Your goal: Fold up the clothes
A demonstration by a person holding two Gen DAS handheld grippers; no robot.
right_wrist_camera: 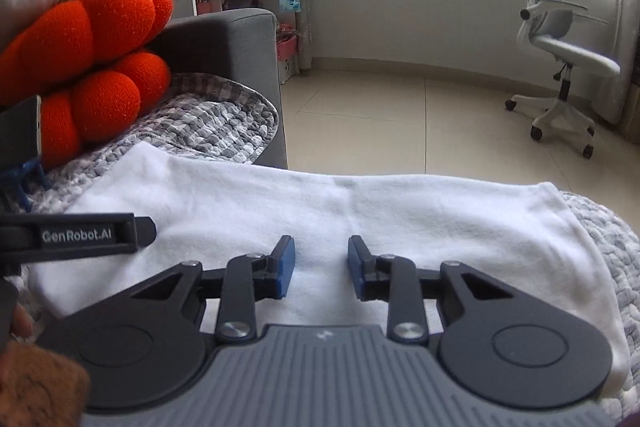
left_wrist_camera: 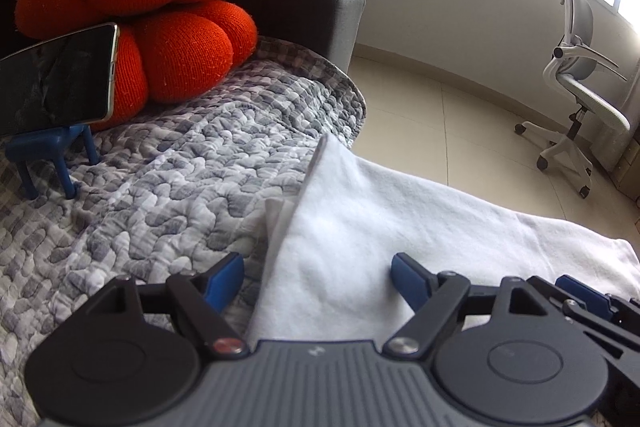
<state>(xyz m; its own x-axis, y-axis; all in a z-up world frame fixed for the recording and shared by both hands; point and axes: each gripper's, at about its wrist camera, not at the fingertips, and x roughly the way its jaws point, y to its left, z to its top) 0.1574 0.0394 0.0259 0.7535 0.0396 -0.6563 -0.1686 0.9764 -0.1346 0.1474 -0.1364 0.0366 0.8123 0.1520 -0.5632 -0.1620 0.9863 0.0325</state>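
Note:
A folded white garment [left_wrist_camera: 400, 211] lies across a grey quilted blanket [left_wrist_camera: 160, 195] on a sofa. My left gripper [left_wrist_camera: 318, 263] is open wide, its blue pads straddling the garment's left edge: one over the blanket, one over the cloth. My right gripper [right_wrist_camera: 321, 263] sits low on the garment [right_wrist_camera: 320, 195] near its front edge. Its jaws are drawn in to a narrow gap, white cloth fills that gap, and they look shut on it. One finger of the left gripper [right_wrist_camera: 100, 233] shows at the left of the right wrist view. A blue finger of the right gripper [left_wrist_camera: 580, 293] shows low right in the left wrist view.
An orange knitted cushion [left_wrist_camera: 152, 11] leans at the sofa's back, by the grey armrest [left_wrist_camera: 320, 15]. A phone [left_wrist_camera: 56, 79] rests on a small blue stand [left_wrist_camera: 52, 151] on the blanket. A white office chair [right_wrist_camera: 560, 47] stands on the tiled floor past the sofa's edge.

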